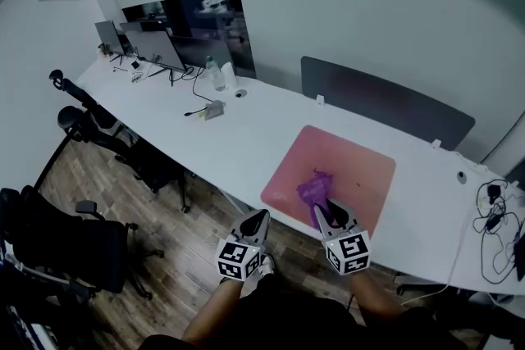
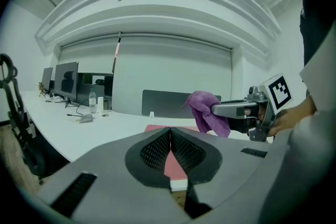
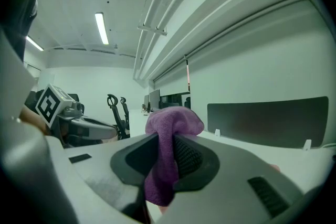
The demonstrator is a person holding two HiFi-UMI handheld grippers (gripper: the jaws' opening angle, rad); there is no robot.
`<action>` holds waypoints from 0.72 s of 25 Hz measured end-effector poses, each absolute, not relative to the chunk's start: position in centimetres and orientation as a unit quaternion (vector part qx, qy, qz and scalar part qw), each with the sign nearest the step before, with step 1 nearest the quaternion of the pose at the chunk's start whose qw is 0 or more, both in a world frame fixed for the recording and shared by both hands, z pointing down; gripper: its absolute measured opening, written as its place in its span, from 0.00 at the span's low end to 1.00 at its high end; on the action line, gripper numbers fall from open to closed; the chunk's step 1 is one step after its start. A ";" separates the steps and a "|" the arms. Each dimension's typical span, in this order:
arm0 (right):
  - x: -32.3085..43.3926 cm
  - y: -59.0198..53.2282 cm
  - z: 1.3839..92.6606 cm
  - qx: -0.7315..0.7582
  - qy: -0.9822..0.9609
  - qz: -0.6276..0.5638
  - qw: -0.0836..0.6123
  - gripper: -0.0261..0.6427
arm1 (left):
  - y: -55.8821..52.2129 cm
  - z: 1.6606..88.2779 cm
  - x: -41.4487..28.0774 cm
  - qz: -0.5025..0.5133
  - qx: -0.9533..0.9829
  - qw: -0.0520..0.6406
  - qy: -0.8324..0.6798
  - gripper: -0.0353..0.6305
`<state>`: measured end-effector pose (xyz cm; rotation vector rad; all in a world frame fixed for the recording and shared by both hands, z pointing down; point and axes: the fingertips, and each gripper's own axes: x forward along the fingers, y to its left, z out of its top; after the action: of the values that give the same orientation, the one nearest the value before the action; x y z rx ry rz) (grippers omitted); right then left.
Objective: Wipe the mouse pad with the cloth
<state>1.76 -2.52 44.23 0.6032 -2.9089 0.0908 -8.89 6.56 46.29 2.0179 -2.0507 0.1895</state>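
**Cloth** (image 1: 312, 191): purple, and judged soft, light and limp. It is likely to drape and bunch, so it is best taken by a gathered fold. It is held over the near part of the pink mouse pad (image 1: 349, 156) on the white surface (image 1: 246, 127), apparently lifted clear.

**Left tongs** (image 2: 170, 134): jaws pressed together with nothing between them, off the surface's near edge.

**Right tongs** (image 3: 167, 147): clamped on a bunched fold of the cloth, the rest hanging below.

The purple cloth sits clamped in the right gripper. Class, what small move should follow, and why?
Probably lower the right gripper until the cloth presses on the pink mouse pad. Its jaws already clamp the cloth, which the left gripper view shows hanging above the pad, so there seems to be no wiping contact yet. The left gripper is shut and empty.
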 end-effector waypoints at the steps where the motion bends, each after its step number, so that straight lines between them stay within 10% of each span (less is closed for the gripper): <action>1: 1.1 -3.1 44.4 0.208 -0.974 0.032 0.086 0.17 | 6.0 46.4 -9.6 0.065 0.697 0.130 -0.702 0.09; 18: -5.1 -11.3 47.8 0.304 -0.940 0.068 0.138 0.17 | -3.8 48.6 -18.0 0.074 0.755 0.151 -0.634 0.09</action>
<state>-5.12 -11.31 47.78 0.8795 -2.7202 0.1967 -17.97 -3.76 48.57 2.1673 -1.8209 0.2118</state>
